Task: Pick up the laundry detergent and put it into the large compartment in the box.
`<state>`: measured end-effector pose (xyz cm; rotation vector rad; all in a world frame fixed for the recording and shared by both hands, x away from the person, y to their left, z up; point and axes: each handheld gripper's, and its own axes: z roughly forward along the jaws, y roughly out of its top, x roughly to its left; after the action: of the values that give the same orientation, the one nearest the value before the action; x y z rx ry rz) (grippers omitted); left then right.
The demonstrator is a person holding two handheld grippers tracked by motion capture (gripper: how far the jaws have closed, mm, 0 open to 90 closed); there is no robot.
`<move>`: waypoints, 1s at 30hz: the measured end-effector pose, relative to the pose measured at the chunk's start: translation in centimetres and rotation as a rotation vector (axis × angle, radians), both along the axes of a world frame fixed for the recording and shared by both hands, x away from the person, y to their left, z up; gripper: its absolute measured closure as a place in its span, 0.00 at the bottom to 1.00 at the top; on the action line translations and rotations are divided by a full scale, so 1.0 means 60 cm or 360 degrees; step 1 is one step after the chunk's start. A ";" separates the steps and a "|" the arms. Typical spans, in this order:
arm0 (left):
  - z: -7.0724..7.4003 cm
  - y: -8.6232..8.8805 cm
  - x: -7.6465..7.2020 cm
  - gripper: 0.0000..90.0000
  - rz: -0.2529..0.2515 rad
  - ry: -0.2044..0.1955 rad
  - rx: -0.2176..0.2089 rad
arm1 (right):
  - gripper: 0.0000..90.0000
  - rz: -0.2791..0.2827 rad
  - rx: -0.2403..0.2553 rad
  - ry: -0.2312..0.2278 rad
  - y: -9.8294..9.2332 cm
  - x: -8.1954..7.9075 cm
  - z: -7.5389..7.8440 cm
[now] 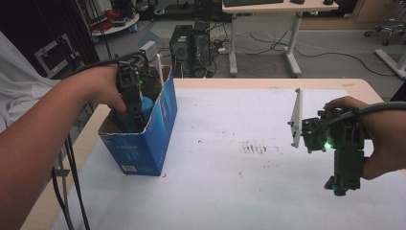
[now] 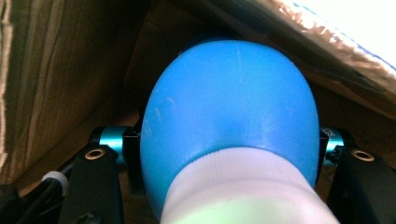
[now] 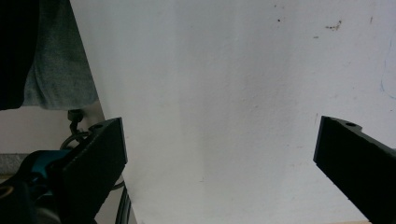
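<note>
Blue plastic, rounded and smooth above a white ribbed neck, is what the left claw (image 2: pixel 229 154) is clamped on: a blue-and-white bottle (image 2: pixel 231 126) is pinched between the two black jaws, whose pads press on either flank. The bottle is seen inside the blue cardboard box with brown inner walls (image 1: pixel 154 139), which stands at the left of the white-covered tabletop (image 1: pixel 230 167); from above, the left claw (image 1: pixel 131 108) is sunk into the box's open top.

The step in hand is judged to be the grasp inside the box, either just before the bottle is lifted out or just before it is let go; which of the two cannot be told. For a lift, a straight upward pull is called for, so that the flaps are not caught and the box is not dragged along.

The right claw (image 1: pixel 341 184) is held apart over the tabletop's right side, its jaws spread wide with nothing between them.

Counted: one bottle, one box, two claws, and one white upright plate (image 1: pixel 296 117) on the right claw.
</note>
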<state>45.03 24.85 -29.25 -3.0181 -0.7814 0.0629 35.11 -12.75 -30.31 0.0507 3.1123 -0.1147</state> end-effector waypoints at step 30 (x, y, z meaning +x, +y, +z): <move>0.042 0.008 -0.006 0.27 0.0069 -0.0071 -0.0048 | 0.02 0.0004 0.0017 -0.0006 -0.003 -0.002 0.002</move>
<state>44.69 25.33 -26.72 -3.0406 -0.8575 0.0082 35.01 -12.91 -30.22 0.0474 3.1092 -0.0983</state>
